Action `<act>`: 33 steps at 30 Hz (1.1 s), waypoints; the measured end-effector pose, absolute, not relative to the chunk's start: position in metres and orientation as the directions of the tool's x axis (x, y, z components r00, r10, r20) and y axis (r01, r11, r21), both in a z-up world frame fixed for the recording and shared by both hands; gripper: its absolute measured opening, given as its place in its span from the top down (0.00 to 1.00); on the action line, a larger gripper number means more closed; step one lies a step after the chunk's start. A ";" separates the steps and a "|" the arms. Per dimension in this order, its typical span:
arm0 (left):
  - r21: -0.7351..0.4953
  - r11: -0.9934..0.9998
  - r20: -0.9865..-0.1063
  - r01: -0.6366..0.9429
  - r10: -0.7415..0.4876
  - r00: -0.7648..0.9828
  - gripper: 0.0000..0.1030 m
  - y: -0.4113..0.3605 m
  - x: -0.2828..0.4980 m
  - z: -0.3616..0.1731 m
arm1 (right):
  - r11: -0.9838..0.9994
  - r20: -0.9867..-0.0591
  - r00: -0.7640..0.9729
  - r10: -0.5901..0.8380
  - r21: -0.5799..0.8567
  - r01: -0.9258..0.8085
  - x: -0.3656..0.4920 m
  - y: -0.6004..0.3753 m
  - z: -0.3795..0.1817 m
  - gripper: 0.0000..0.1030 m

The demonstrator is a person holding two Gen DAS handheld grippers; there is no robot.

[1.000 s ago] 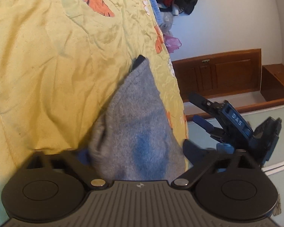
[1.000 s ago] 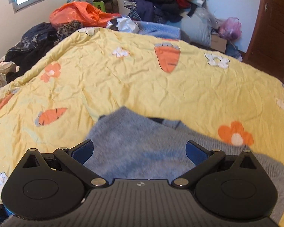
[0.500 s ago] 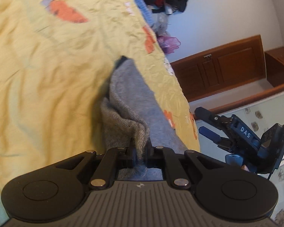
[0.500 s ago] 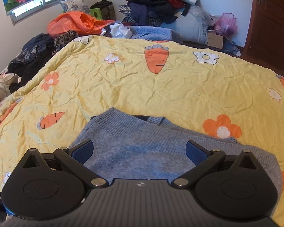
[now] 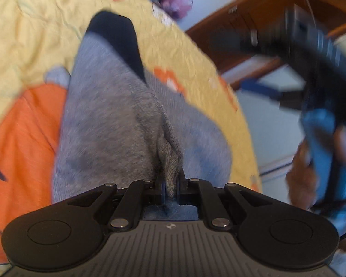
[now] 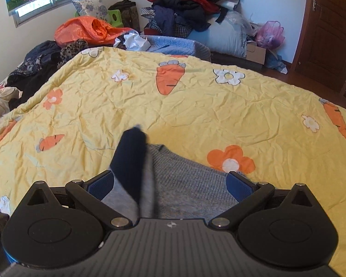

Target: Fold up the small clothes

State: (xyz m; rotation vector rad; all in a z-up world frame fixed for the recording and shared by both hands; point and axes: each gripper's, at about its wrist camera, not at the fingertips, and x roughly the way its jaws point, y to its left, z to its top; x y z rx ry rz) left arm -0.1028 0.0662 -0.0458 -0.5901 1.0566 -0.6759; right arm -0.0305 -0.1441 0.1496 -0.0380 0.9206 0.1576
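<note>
A small grey knit garment (image 5: pixel 108 115) with a dark navy band (image 5: pixel 117 37) lies on the yellow quilt (image 5: pixel 30 27). My left gripper (image 5: pixel 170 184) is shut on a bunched fold of its near edge. In the right wrist view the garment (image 6: pixel 191 184) lies between the fingers of my right gripper (image 6: pixel 170 182), which is open and holds nothing. A lifted flap with the navy band (image 6: pixel 131 159) stands up by its left finger. The right gripper also shows blurred in the left wrist view (image 5: pixel 306 64).
The quilt (image 6: pixel 196 106) with carrots and flowers covers the bed. Piles of clothes (image 6: pixel 191 7), an orange bag (image 6: pixel 87 30) and a pillow lie beyond the far edge. A wooden door (image 6: pixel 329 30) stands at the right.
My left gripper closed on the garment's edge and has lifted and pulled it, raising the navy-banded flap. My right gripper stayed open and shifted closer to the left one.
</note>
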 end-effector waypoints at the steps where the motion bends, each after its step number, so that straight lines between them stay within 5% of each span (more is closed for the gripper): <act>1: -0.708 0.673 -0.599 0.216 -0.733 0.322 0.92 0.061 -0.103 -0.054 | 0.988 -0.798 0.588 0.131 0.055 -0.145 -0.027 -0.149 0.143 0.00; 6: -0.723 0.658 -0.583 0.209 -0.744 0.327 0.92 0.067 -0.101 -0.073 | 0.966 -0.832 0.498 0.246 0.252 -0.055 0.002 -0.179 0.091 0.00; 11: -0.728 0.652 -0.583 0.211 -0.751 0.309 0.92 0.072 -0.099 -0.071 | 0.864 -0.762 0.455 0.460 0.502 -0.033 0.034 -0.190 0.058 0.06; 18: -0.709 0.668 -0.594 0.225 -0.738 0.321 0.91 0.065 -0.100 -0.066 | 0.825 -0.762 0.367 0.533 0.564 -0.026 0.064 -0.174 0.030 0.10; 21: -0.703 0.671 -0.594 0.234 -0.736 0.325 0.91 0.061 -0.102 -0.066 | 0.814 -0.745 0.360 0.562 0.576 -0.077 0.061 -0.162 0.030 0.18; 25: -0.689 0.681 -0.598 0.250 -0.728 0.335 0.91 0.054 -0.110 -0.062 | 0.838 -0.768 0.359 0.531 0.539 -0.086 0.062 -0.150 0.024 0.67; 33: -0.683 0.684 -0.602 0.256 -0.725 0.334 0.91 0.051 -0.112 -0.057 | 0.866 -0.761 0.437 0.479 0.491 -0.096 0.044 -0.144 0.051 0.74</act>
